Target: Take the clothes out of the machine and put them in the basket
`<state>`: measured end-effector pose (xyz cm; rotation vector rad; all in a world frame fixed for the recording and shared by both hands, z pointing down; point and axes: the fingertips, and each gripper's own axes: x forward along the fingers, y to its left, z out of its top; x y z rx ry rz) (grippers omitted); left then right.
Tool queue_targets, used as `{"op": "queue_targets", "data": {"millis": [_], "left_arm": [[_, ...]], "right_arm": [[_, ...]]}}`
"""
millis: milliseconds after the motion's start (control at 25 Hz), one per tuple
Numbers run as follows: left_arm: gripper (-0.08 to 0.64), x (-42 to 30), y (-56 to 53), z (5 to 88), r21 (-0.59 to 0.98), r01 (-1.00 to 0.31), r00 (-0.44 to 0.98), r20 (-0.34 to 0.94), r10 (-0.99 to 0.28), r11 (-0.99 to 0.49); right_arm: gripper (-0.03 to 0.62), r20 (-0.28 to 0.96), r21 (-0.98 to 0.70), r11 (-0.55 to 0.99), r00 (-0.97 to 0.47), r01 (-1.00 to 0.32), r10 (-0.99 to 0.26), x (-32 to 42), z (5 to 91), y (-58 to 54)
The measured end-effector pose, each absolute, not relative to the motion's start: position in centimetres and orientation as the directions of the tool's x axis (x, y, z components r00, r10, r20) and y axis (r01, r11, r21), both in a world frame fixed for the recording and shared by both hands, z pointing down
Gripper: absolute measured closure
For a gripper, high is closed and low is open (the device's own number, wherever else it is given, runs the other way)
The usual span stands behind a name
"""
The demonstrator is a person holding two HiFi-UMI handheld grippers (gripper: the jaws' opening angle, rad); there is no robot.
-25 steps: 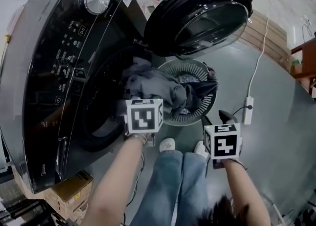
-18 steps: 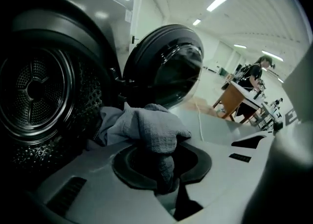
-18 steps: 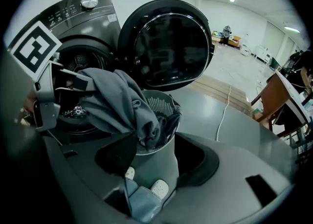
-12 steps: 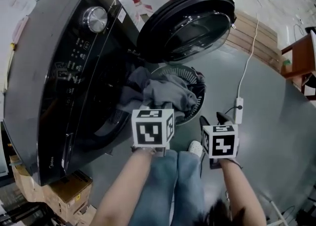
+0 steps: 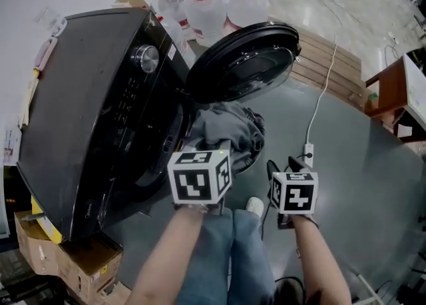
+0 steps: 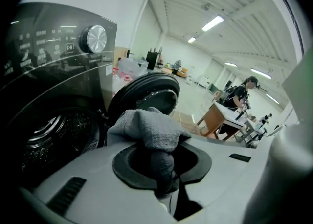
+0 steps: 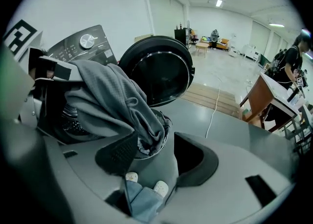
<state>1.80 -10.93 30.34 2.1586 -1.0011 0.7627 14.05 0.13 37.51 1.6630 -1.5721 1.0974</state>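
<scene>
Clothes [image 5: 223, 130] grey, waffle-textured, bunched; pinched by left gripper [image 6: 165, 169].

The washing machine [image 5: 86, 117] on the left of the head view is glossy black with a silver knob [image 5: 144, 58]. At centre, the garment [image 5: 223, 130] is plain mid-grey. Below it, the marker cubes [image 5: 198, 176] are white with black square patterns. The jeans [image 5: 219, 257] are blue, and the water jugs [image 5: 206, 4] at the top are red-capped.

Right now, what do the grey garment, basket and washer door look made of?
The grey garment: soft matte knit cloth; fine textured weave, limp folds. The basket: probably moulded plastic; slatted grey wall. The washer door: glossy dark ring, likely plastic, around a reflective window, glass or clear plastic.
</scene>
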Motion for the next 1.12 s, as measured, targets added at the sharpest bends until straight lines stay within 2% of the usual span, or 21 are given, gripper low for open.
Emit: {"op": "queue_targets", "data": {"millis": [400,1120], "left_arm": [[0.498,3.5,-11.3,24.7,0.358,-0.727,0.650,0.635,-0.418,-0.586],[0.497,-1.5,-11.8,46.7,0.293,-0.817,0.466,0.842,-0.270,-0.497]], "right_arm": [[0.360,0.875,-0.135,-0.126,-0.059,-0.983,-0.481,13.1,37.4,0.4],[0.360,0.906,-0.149,-0.126,-0.084,-0.981,-0.414,12.1,48.0,-0.9]]}}
